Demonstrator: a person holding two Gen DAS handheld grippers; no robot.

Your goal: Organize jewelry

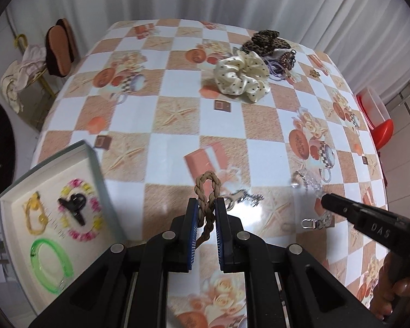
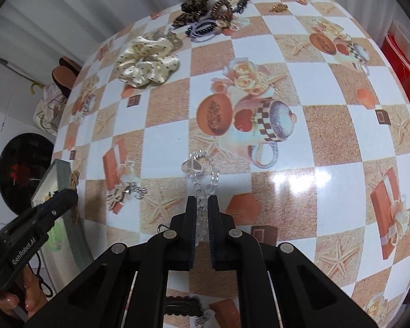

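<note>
both sets of jaws are closed on a piece each: the left gripper [image 1: 207,207] pinches a tan braided cord bracelet [image 1: 207,191] whose loop sticks up past the tips, and the right gripper [image 2: 202,205] pinches a clear bead bracelet [image 2: 202,169] with a heart-shaped bead at the top of its loop. both pieces look lifted off the desk [image 1: 177,87], so the step in hand seems to be carrying them to the white tray [image 1: 90,164] at the left near corner, which already holds a green bangle [image 1: 50,265], a ring of pink and yellow beads [image 1: 80,207], a yellow piece and a dark clip. the next move probably calls for swinging the left gripper leftward over the tray's raised rim and letting go inside, then bringing the right one across after it. the tray sits close to the desk's near left edge, so a drop short of the rim could slide off. a small silver charm [image 1: 242,198] and a silver clasp [image 1: 317,222] lie on the desk just ahead between the two grippers, low enough to pass over. the cream dotted scrunchie [image 1: 242,75] and a heap of hair ties and clips [image 1: 270,46] sit well apart at the far side, leaving open room in the middle.
</note>
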